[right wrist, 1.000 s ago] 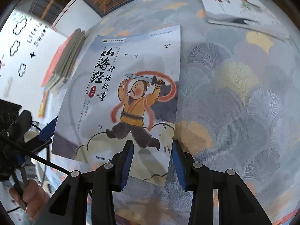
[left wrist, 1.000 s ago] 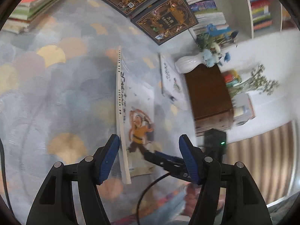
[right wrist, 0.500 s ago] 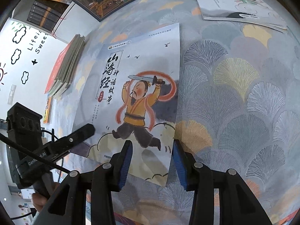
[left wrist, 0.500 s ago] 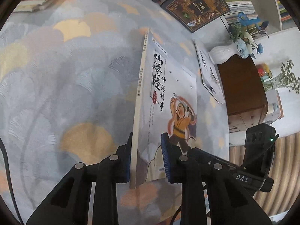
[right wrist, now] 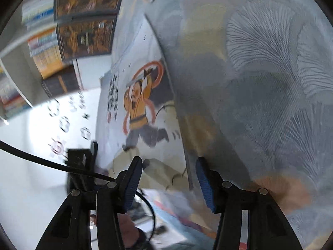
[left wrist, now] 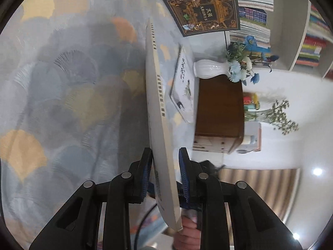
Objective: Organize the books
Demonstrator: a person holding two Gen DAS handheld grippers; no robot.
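Now the left gripper's (left wrist: 164,175) fingers were clamped on the near edge of the illustrated book (left wrist: 155,95), holding it tilted up off the patterned bench (left wrist: 62,83). The right gripper's (right wrist: 168,179) fingers had just been opening, pads clear of its cover, edge between them.

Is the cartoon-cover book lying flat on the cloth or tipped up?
Tipped up: the book stands on edge above the cloth, clamped in the left gripper.

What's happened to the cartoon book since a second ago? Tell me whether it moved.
Yes. The cartoon book has tipped up off the patterned cloth onto its edge, clamped by the left gripper.
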